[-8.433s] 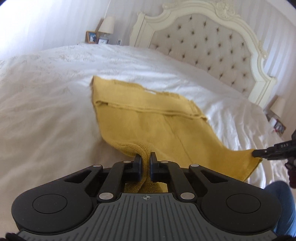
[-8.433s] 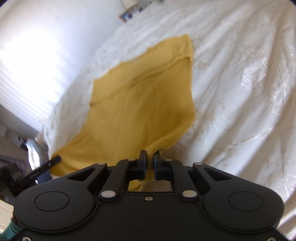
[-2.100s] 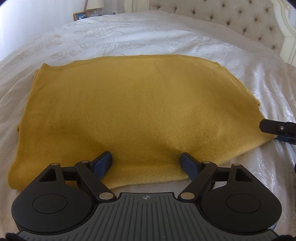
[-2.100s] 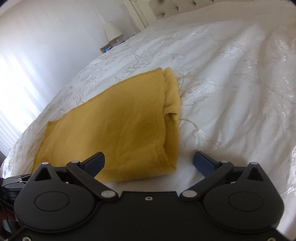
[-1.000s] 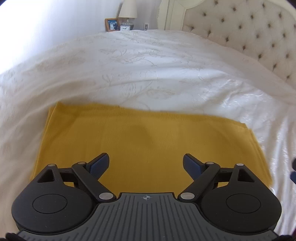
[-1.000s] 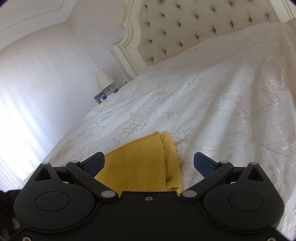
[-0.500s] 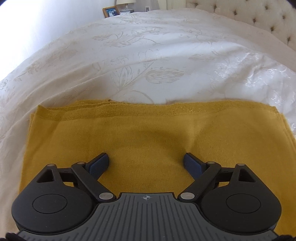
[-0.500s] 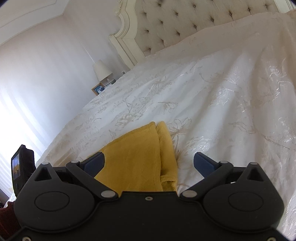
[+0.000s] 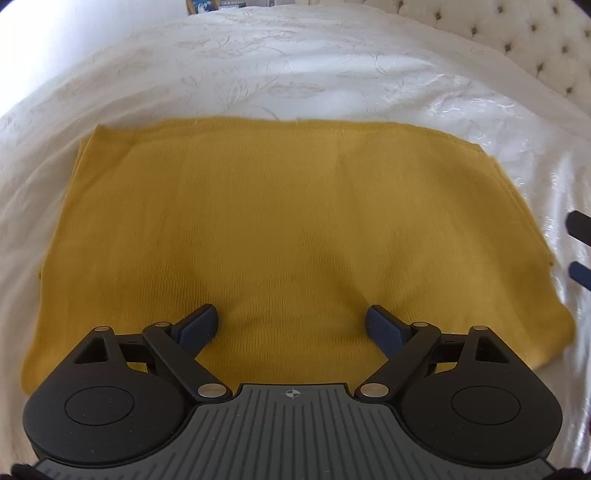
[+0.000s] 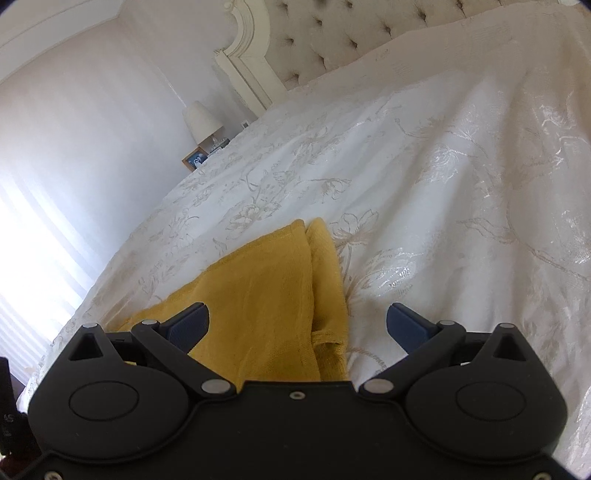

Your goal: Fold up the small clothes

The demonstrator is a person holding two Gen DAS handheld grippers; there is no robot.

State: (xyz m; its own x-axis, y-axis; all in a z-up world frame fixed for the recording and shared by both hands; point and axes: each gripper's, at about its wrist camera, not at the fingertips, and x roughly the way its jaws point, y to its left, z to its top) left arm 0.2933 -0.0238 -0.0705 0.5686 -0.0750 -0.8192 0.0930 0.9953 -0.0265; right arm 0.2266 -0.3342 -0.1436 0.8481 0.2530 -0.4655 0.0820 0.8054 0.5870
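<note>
A mustard yellow knit garment (image 9: 295,221) lies folded into a flat rectangle on the white bedspread (image 9: 295,66). My left gripper (image 9: 293,325) is open and empty, its jaws spread wide over the garment's near edge. My right gripper (image 10: 297,325) is open and empty, held over the garment's right end (image 10: 280,280), where two stacked layers show. The right gripper's fingertips (image 9: 580,273) show at the right edge of the left wrist view, just off the garment's right side.
The embroidered white bedspread (image 10: 443,206) spreads beyond the garment. A tufted cream headboard (image 10: 332,33) stands at the far end. A lamp (image 10: 201,118) and a picture frame (image 10: 194,158) sit on a bedside table by the wall.
Both grippers let go of the garment, which now lies folded. In the last second the left gripper dropped closer over the cloth; the right gripper tilted slightly, staying open.
</note>
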